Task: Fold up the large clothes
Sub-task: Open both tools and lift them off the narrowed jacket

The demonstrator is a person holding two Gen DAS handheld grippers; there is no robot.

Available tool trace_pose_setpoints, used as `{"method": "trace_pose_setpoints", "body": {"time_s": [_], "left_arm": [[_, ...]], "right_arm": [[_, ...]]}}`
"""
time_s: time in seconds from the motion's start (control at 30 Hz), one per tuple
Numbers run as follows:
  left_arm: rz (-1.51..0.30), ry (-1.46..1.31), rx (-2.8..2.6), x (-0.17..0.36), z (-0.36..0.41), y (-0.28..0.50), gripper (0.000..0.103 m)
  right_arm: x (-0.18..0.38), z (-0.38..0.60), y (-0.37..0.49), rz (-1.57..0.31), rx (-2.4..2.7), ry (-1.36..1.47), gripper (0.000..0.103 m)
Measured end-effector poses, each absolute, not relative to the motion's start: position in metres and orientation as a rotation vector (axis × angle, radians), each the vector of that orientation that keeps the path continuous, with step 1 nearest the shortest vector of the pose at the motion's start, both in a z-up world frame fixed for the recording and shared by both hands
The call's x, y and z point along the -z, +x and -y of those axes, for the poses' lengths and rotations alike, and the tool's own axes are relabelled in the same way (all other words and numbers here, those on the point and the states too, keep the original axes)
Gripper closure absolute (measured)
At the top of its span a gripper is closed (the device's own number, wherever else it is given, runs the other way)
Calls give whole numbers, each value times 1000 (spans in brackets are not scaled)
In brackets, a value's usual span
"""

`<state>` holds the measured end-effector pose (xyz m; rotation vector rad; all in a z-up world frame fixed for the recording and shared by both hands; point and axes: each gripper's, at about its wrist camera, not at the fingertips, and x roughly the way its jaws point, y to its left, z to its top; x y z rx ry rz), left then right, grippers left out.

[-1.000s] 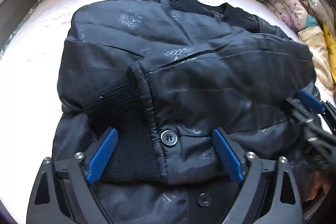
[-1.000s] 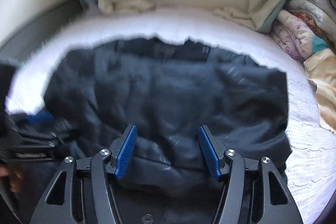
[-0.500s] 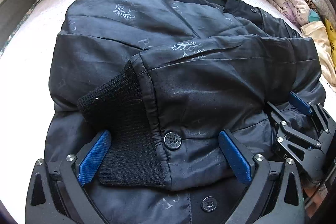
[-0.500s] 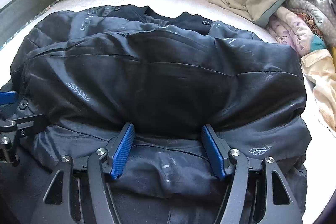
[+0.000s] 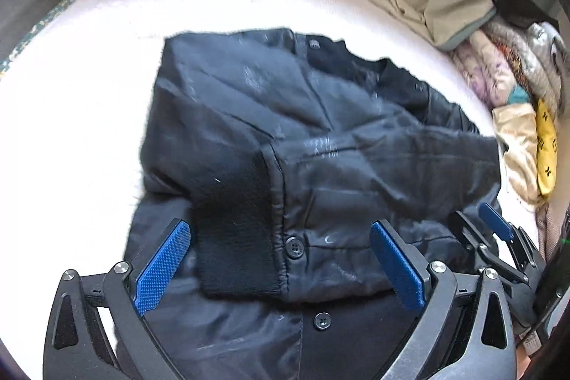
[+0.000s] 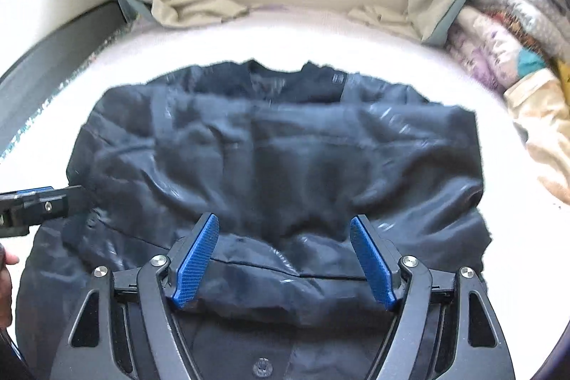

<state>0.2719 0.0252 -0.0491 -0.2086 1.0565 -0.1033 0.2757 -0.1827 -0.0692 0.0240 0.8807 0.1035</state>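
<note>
I'm seeing motion blur smearing the jacket (image 5: 320, 148), the white bedcover (image 5: 71, 130) around it blown out, fisheye edges dark.

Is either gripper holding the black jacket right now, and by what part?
Nothing is held. The left gripper and right gripper both have open jaws above the folded jacket; the right jaws have just been opening.

Glossy dark jacket (image 5: 356, 166) cloth (matt ribbed-knit cuff (image 5: 231, 230)), textured white bedcover (image 5: 89, 95)

No text can be read — the pale printing on the dark jacket (image 5: 320, 145) is smeared by blur (only faint whitish marks show).
</note>
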Motion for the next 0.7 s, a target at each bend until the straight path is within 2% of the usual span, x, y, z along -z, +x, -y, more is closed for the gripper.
{"method": "trace_pose_setpoints", "body": {"time_s": [0.23, 0.7], "left_arm": [[-1032, -216, 85, 37, -45, 264, 1], [-988, -210, 83, 13, -79, 235, 1]], "right_arm": [[50, 207, 264, -875, -76, 96, 27], [28, 295, 225, -930, -20, 419, 27]]}}
